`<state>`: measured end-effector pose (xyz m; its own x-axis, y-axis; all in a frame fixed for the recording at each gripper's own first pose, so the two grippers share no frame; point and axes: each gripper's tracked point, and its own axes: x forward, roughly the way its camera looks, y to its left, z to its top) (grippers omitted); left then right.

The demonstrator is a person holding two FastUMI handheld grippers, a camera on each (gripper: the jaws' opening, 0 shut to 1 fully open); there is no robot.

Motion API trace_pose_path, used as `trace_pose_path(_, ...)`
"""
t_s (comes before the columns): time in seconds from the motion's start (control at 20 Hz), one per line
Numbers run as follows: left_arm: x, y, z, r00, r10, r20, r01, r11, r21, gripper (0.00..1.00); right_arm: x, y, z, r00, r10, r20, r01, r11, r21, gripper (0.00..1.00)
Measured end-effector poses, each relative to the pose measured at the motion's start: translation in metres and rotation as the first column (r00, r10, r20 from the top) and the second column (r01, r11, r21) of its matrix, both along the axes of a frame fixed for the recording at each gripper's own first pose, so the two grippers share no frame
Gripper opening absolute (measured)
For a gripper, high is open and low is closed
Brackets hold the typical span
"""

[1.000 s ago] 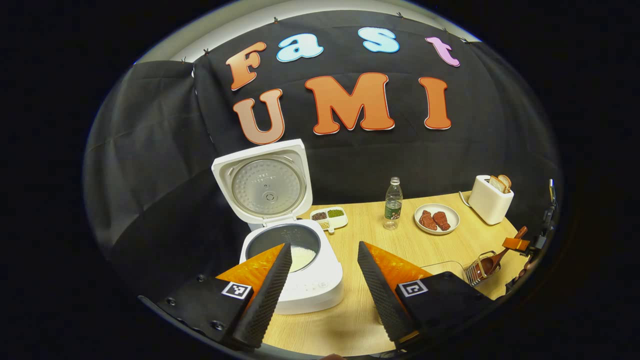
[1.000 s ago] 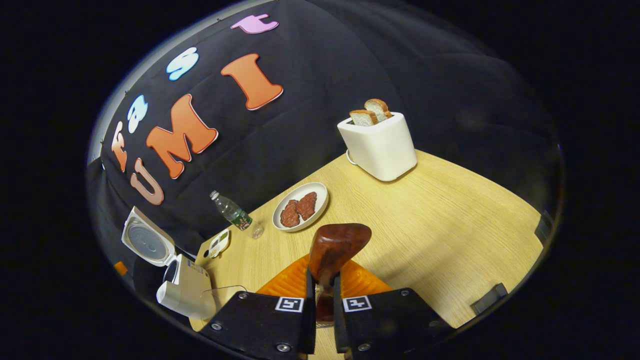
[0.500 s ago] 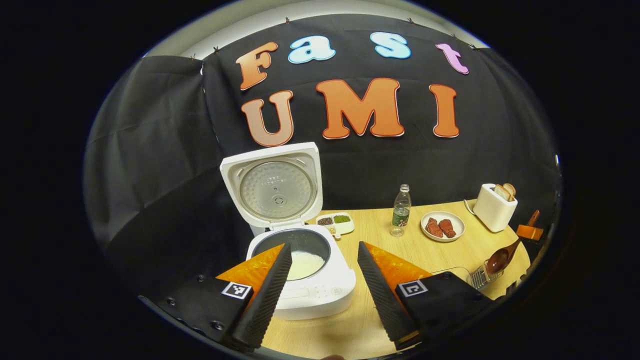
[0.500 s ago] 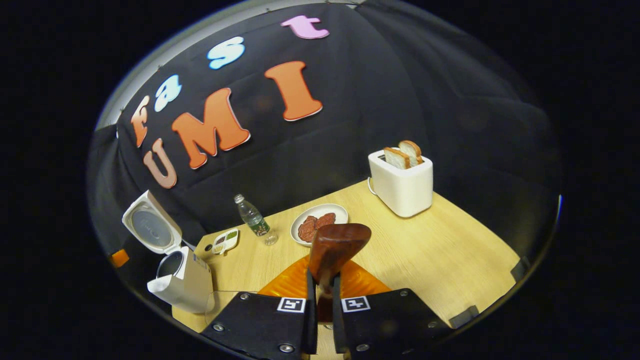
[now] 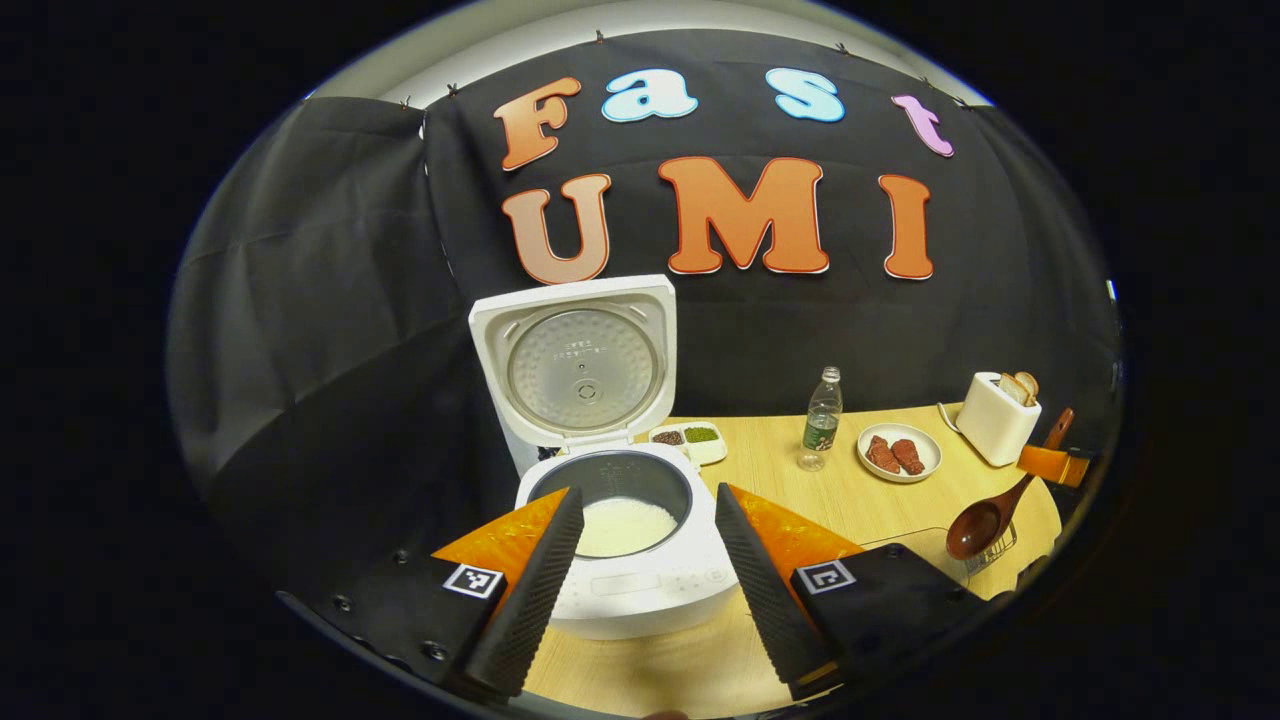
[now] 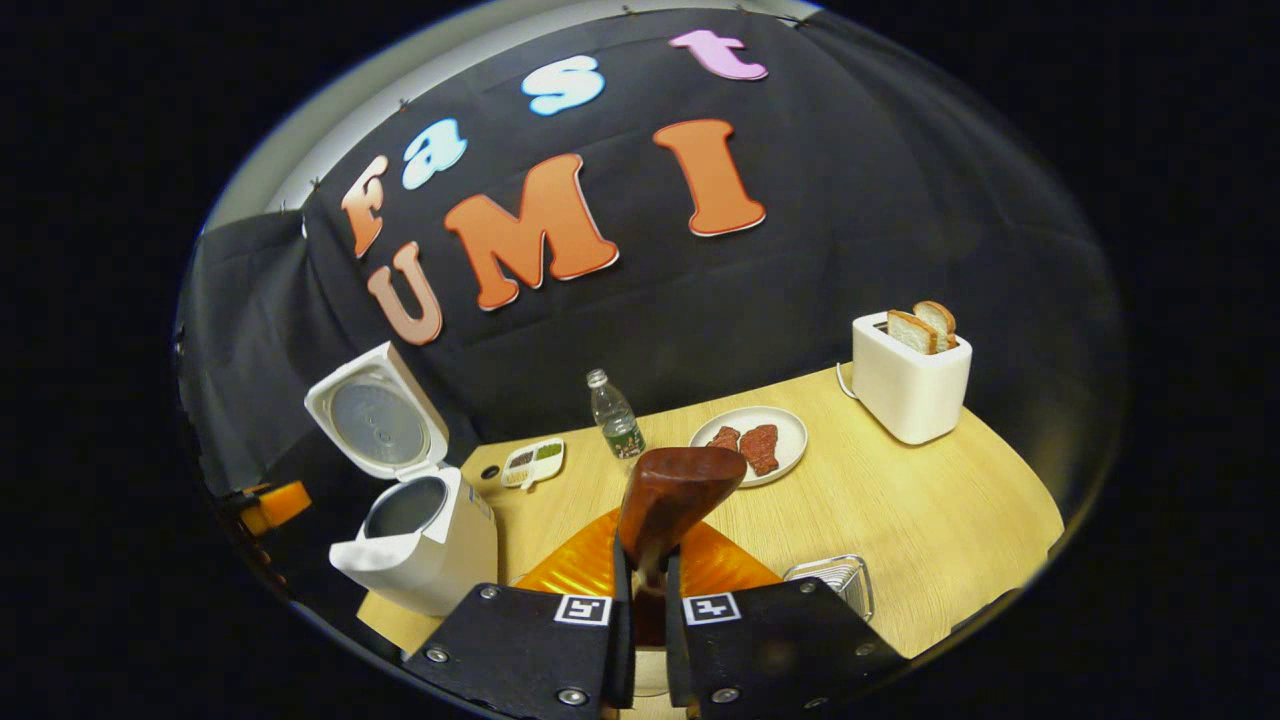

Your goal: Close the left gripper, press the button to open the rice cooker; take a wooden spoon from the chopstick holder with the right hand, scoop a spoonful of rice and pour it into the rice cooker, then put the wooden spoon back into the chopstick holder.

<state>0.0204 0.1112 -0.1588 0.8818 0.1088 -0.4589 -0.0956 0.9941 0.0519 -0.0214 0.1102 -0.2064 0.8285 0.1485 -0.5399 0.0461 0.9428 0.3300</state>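
Already the rice cooker (image 5: 625,520) stood open — right gripper (image 6: 640,590) clenched on the wooden spoon (image 6: 675,495), left gripper (image 5: 640,580) released, scooping undone.

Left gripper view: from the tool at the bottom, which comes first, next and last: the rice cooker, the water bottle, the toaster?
1. Rice cooker, right ahead, lid up.
2. Water bottle, mid-table, right of centre.
3. Toaster, far right corner, holding bread.

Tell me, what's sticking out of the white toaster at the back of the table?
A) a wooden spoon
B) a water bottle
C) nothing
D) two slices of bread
D: two browned-crust bread slices stand up out of the toaster slots.
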Motion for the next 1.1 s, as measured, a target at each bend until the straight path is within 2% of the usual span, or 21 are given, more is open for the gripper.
trace_pose_path(0.25, -0.01, 0.019, -0.005, 1.0, 0.017, -0.009, -0.017, 1.0, 0.009, 0.91, -0.003, 0.03, -0.046, 0.995, 0.077, -0.057, -0.086, 0.98, -0.178, 0.12)
trace_pose_path(0.6, -0.022, 0.038, -0.013, 0.999, 0.043, -0.03, -0.042, 0.999, 0.024, 0.91, -0.001, 0.048, -0.077, 0.99, 0.123, -0.063, -0.138, 0.91, -0.391, 0.12)
trace_pose_path(0.85, -0.021, 0.046, -0.017, 0.997, 0.064, -0.042, -0.063, 0.998, 0.02, 0.91, 0.007, 0.062, -0.091, 0.984, 0.17, -0.053, -0.176, 0.875, -0.452, 0.1)
trace_pose_path(1.1, -0.021, 0.047, -0.019, 0.996, 0.069, -0.048, -0.068, 0.997, 0.024, 0.91, -0.001, 0.094, -0.102, 0.972, 0.223, -0.078, -0.234, 0.871, -0.432, 0.1)
